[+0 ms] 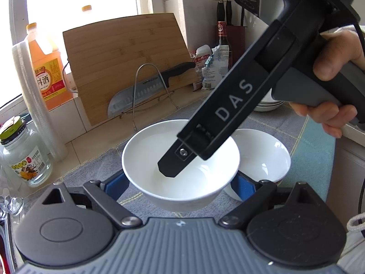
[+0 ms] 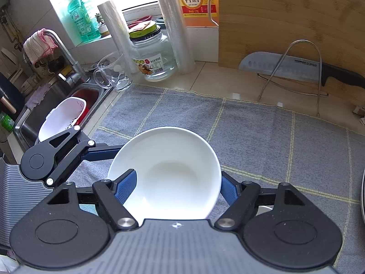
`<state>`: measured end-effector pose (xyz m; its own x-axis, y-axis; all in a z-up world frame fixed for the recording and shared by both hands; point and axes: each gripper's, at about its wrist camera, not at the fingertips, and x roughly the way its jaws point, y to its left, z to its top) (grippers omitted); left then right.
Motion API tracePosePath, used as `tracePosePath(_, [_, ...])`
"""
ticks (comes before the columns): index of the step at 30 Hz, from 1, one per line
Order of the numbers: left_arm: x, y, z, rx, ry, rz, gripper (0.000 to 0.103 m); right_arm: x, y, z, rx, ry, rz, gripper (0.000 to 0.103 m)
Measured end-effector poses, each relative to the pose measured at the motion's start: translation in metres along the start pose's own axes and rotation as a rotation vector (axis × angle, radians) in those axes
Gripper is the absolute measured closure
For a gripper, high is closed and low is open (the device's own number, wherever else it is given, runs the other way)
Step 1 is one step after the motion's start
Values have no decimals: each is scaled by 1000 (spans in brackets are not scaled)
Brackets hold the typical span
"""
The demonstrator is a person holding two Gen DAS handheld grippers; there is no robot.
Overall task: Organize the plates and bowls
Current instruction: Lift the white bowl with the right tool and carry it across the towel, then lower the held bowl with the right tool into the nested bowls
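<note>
A white bowl [image 1: 159, 159] sits between the blue pads of my left gripper [image 1: 179, 186], which press its outer wall on both sides. My right gripper reaches down from the upper right, and one of its fingers [image 1: 173, 164] is inside the bowl. In the right wrist view the same bowl [image 2: 173, 166] is tilted toward the camera. There my right gripper [image 2: 178, 188] is shut on it, left pad inside and right pad against the outer wall. One left finger [image 2: 102, 153] meets the bowl's left edge. A second white bowl [image 1: 262, 159] stands just behind, to the right.
A grey checked cloth [image 2: 273, 137] covers the counter. White plates [image 1: 267, 105] are stacked at the back right. A knife [image 1: 141, 91] rests on a wire rack against a bamboo board [image 1: 123, 52]. A jar [image 1: 22, 157], glass mug [image 2: 114, 70] and sink [image 2: 57, 96] lie left.
</note>
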<state>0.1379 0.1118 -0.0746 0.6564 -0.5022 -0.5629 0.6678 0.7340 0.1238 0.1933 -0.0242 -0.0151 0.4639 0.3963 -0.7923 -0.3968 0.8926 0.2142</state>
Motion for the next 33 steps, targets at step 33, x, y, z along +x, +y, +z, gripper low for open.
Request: tracePosePath(33, [40, -66, 22, 70, 38, -157, 9, -46, -62, -61, 152, 9, -89, 21])
